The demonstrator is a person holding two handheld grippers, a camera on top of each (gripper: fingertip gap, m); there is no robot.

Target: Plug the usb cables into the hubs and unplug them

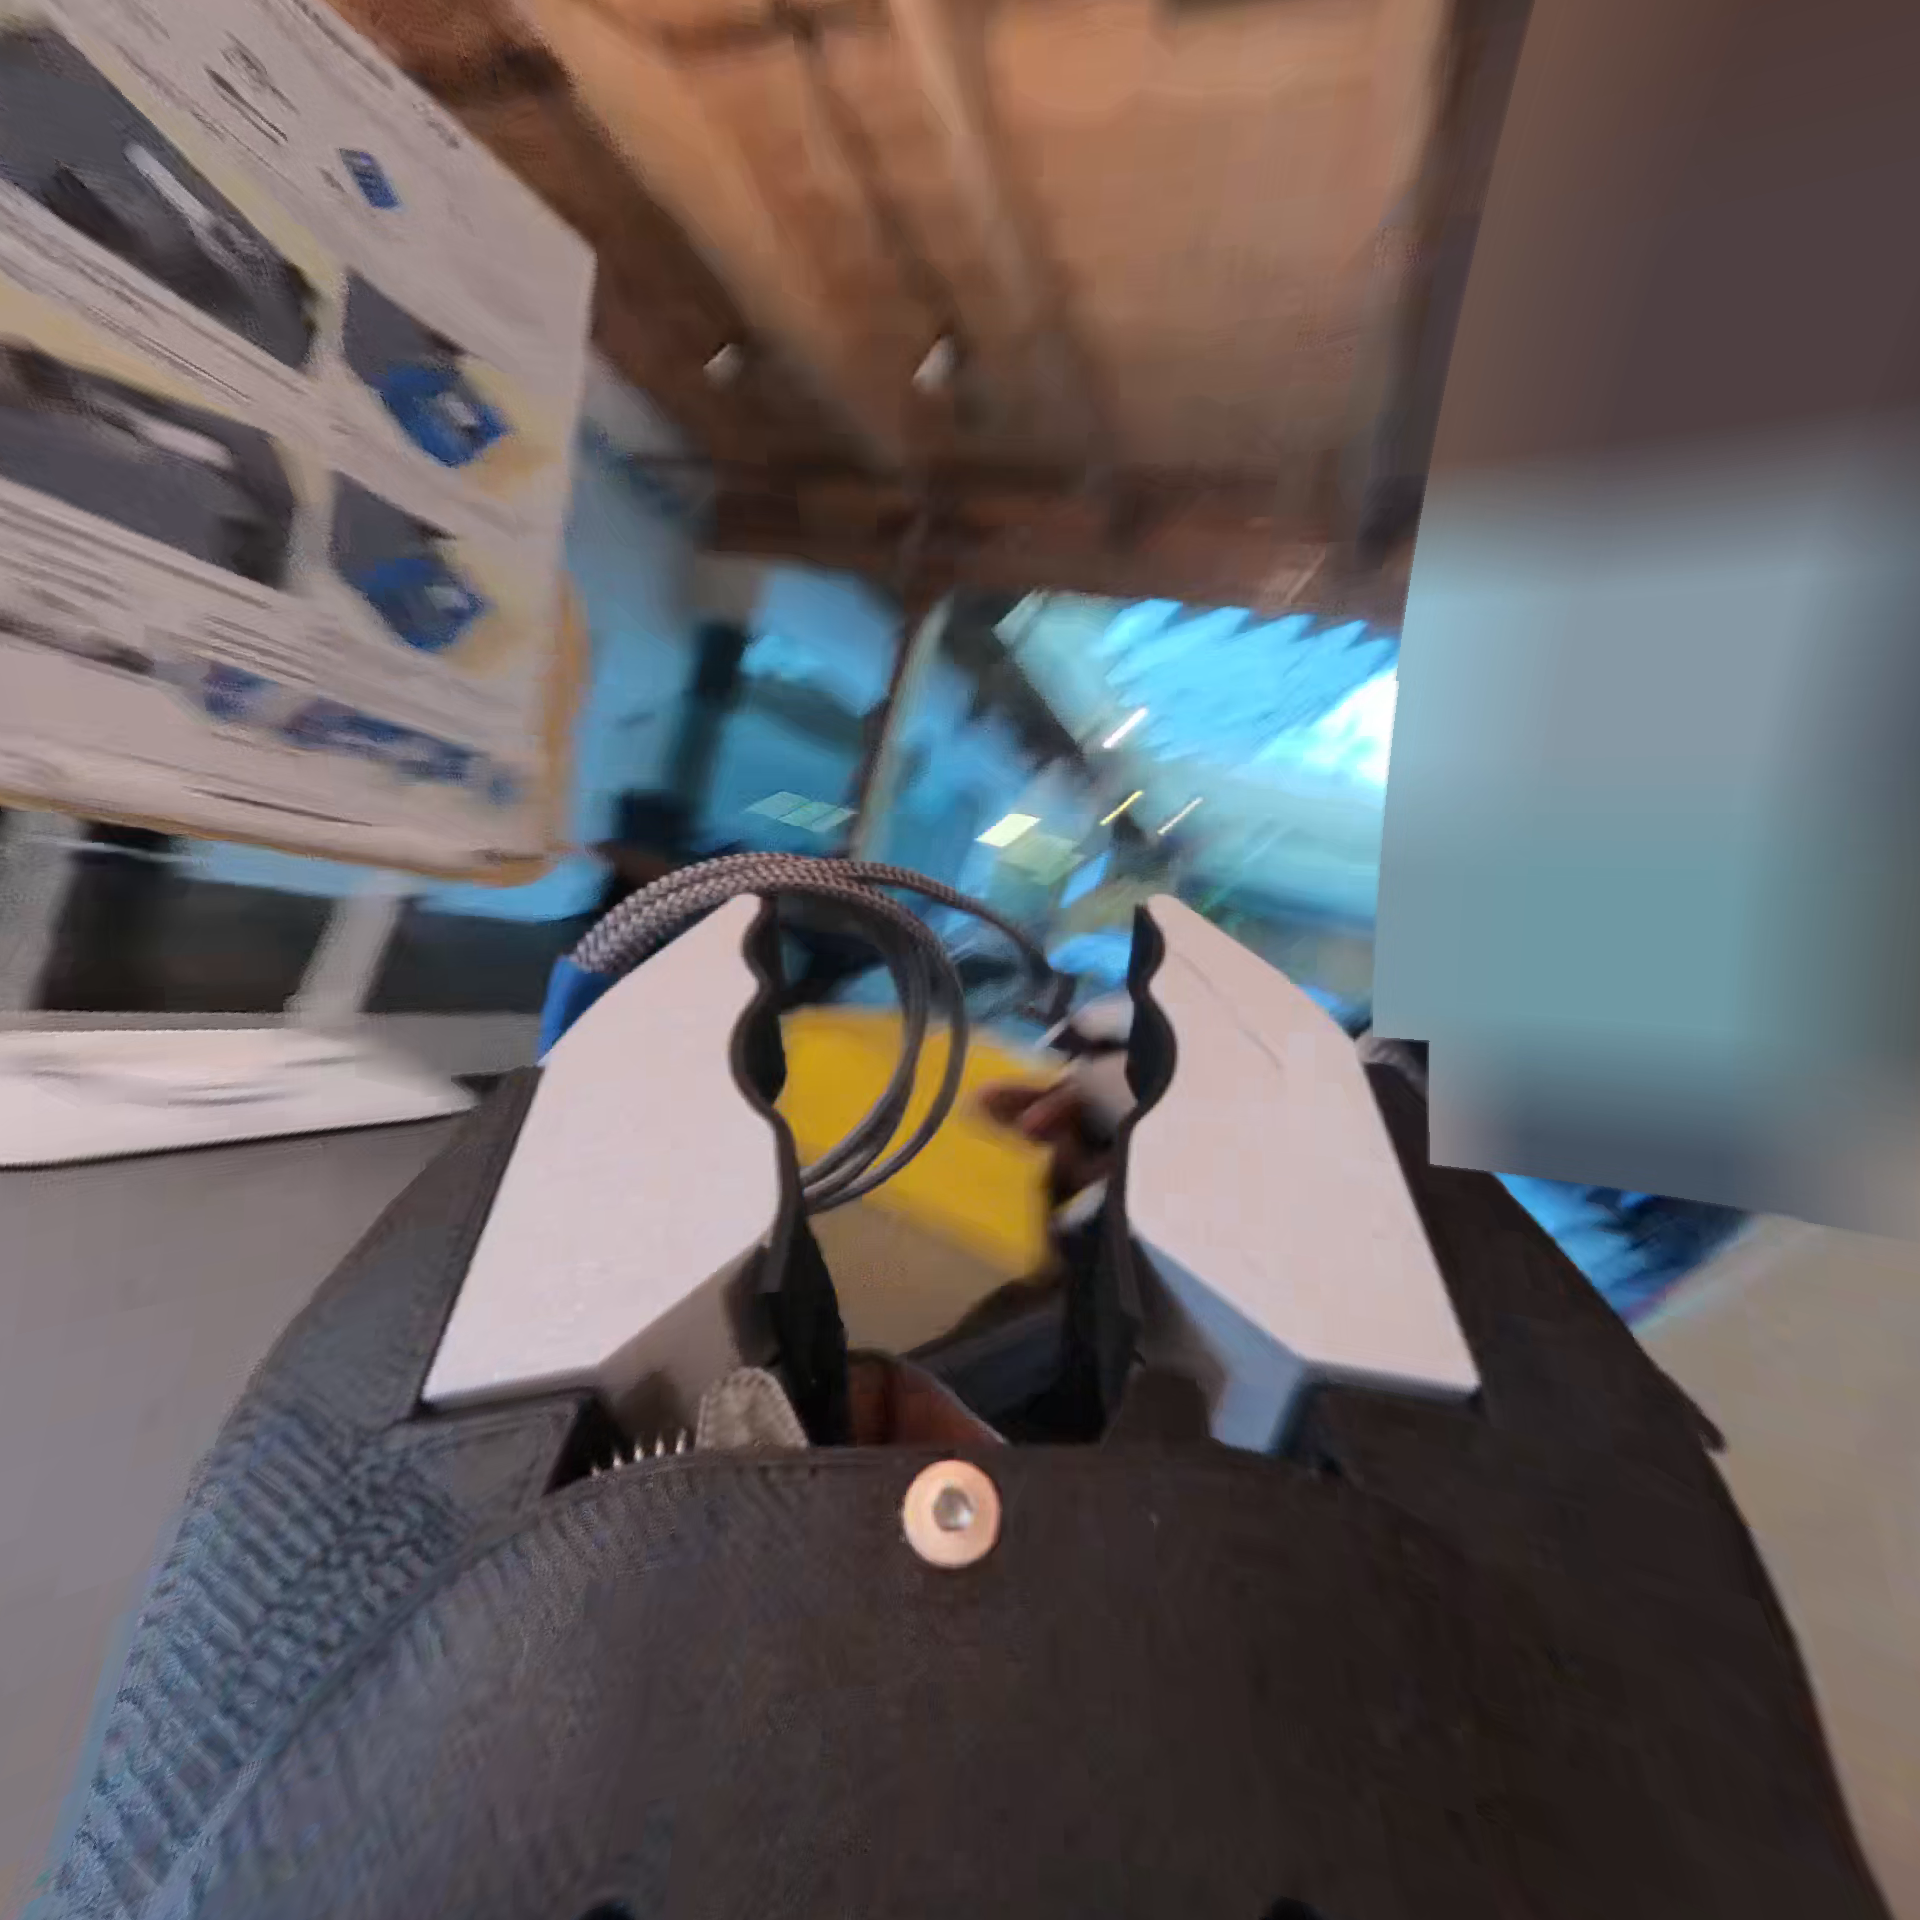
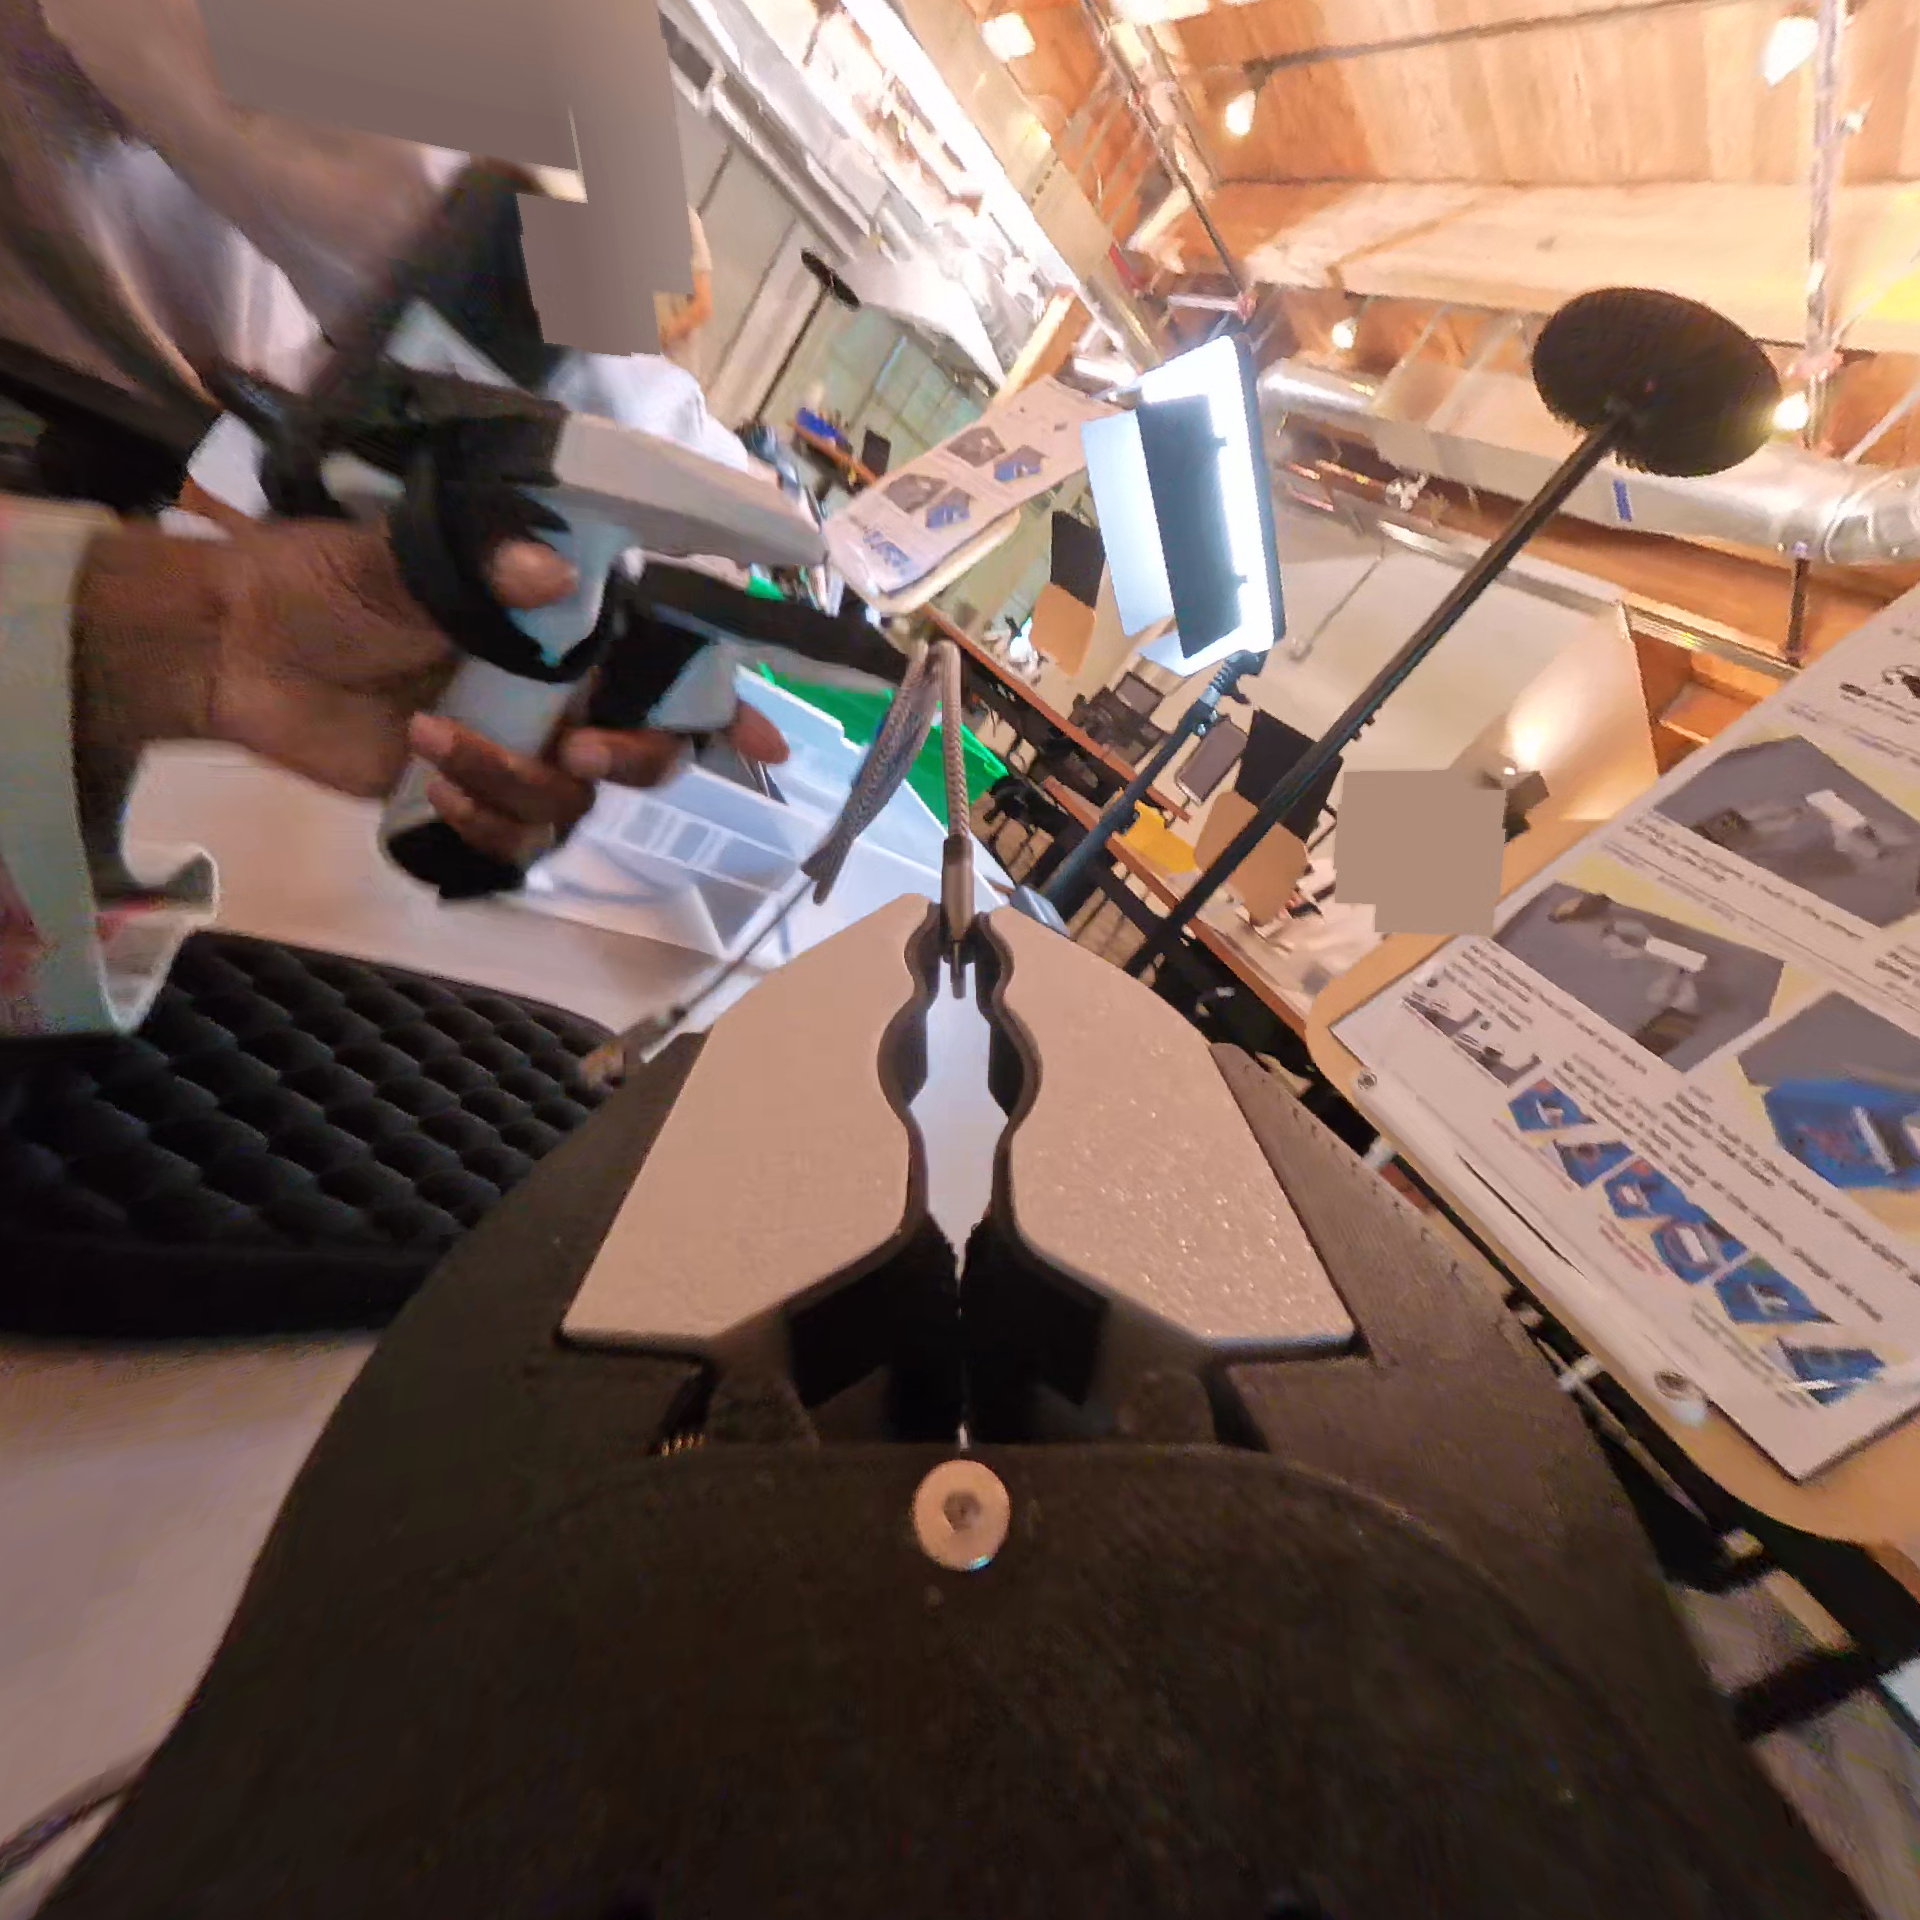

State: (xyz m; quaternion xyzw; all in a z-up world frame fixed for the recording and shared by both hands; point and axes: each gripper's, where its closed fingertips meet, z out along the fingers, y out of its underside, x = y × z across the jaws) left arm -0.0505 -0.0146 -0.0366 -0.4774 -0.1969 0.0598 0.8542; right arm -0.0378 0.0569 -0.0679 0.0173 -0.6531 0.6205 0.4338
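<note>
My right gripper (image 2: pixel 958 940) is shut, its tips pinching the metal plug of a grey braided USB cable (image 2: pixel 951 769). The cable runs up to my left gripper (image 2: pixel 868 603), which a hand holds at the upper left. A frayed braided loop (image 2: pixel 883 769) hangs beside it, and a thinner strand ends in a small connector (image 2: pixel 613 1055) by the foam pad. In the left wrist view my left gripper (image 1: pixel 951 925) is open, and the braided cable (image 1: pixel 644 925) lies draped over its left fingertip and loops between the fingers. No hub shows in either view.
A black egg-crate foam pad (image 2: pixel 260 1122) lies on the white table at the left. A clear plastic bin (image 2: pixel 727 831) sits behind it. Instruction sheets stand at the right (image 2: pixel 1662 1091) and at the left (image 1: pixel 260 416). A light panel (image 2: pixel 1195 499) and a black stand (image 2: pixel 1351 707) rise beyond. There is about 9 cm between the tips of the two grippers.
</note>
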